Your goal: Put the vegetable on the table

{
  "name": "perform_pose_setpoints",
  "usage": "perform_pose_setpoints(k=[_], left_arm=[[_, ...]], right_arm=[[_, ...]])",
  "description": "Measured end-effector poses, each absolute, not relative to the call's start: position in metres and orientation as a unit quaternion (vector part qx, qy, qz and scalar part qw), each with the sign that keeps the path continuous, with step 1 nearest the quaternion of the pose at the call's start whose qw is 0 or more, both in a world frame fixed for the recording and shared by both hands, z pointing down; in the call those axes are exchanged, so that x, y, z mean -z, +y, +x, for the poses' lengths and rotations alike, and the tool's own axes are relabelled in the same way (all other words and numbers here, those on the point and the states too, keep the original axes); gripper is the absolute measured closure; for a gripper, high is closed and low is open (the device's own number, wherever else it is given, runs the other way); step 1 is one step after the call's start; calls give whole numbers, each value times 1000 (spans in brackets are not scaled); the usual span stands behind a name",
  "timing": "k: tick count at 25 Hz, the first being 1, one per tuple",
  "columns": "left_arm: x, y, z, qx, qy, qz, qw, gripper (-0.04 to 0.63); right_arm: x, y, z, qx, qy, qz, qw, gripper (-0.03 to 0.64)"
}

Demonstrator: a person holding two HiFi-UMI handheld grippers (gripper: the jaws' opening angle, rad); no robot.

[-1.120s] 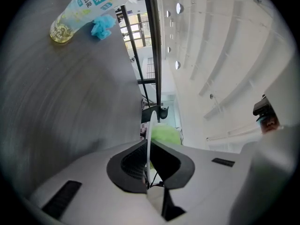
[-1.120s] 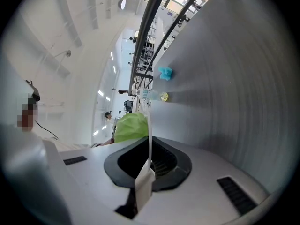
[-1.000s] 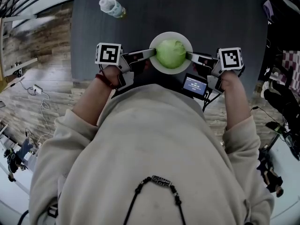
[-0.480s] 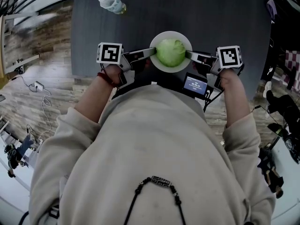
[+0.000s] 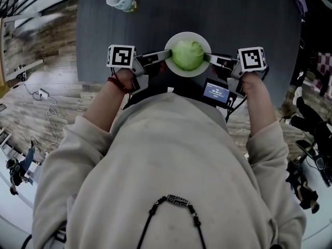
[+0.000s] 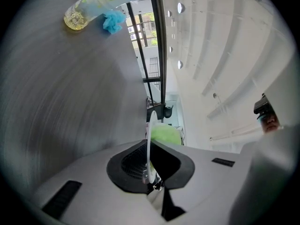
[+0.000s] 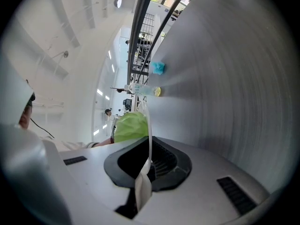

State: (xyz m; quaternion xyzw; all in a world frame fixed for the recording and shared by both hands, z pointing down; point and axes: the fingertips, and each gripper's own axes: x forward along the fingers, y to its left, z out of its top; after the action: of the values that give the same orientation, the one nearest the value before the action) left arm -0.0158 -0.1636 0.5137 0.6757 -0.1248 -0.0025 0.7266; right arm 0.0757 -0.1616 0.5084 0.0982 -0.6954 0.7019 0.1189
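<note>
- Grey table [image 5: 249,14] fills the top of the head view and is mostly bare, so there is room to set the load down; a plastic bottle [image 5: 118,0] lies well apart near its far left corner
- White plate [image 5: 179,72] is level over the table's near edge, gripped on two opposite sides so it should not tip; whether it touches the top I cannot tell
- Green leafy vegetable [image 5: 187,55], round like a cabbage, rests in the middle of the plate, not yet on the table itself
- Left gripper [image 5: 166,55] has its jaws pinched narrow on the plate's left rim
- Right gripper [image 5: 207,57] is clamped the same way on the right rim
</note>
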Motion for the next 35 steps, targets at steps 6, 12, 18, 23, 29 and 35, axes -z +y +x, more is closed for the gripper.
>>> perform_pose_setpoints(k=[6, 12, 18, 23, 29, 35], left_arm=[[-522, -163, -14, 1, -119, 677, 726, 577], [-528, -162, -13, 2, -120, 676, 727, 577], [-537, -162, -13, 3, -117, 679, 725, 577], [-549, -159, -16, -16, -126, 680, 722, 577], [-554, -159, -13, -15, -135, 681, 720, 577], [-566, -157, -16, -32, -149, 677, 720, 577]], right_arm=[[-518, -159, 76, -707, -690, 101, 117, 591], [-528, -158, 78, -710, -686, 103, 122, 591], [-537, -158, 77, -710, -686, 103, 121, 591], [-549, -154, 80, -715, -677, 113, 132, 591], [-552, -154, 78, -714, -682, 100, 121, 591], [-566, -152, 85, -715, -675, 115, 143, 591]])
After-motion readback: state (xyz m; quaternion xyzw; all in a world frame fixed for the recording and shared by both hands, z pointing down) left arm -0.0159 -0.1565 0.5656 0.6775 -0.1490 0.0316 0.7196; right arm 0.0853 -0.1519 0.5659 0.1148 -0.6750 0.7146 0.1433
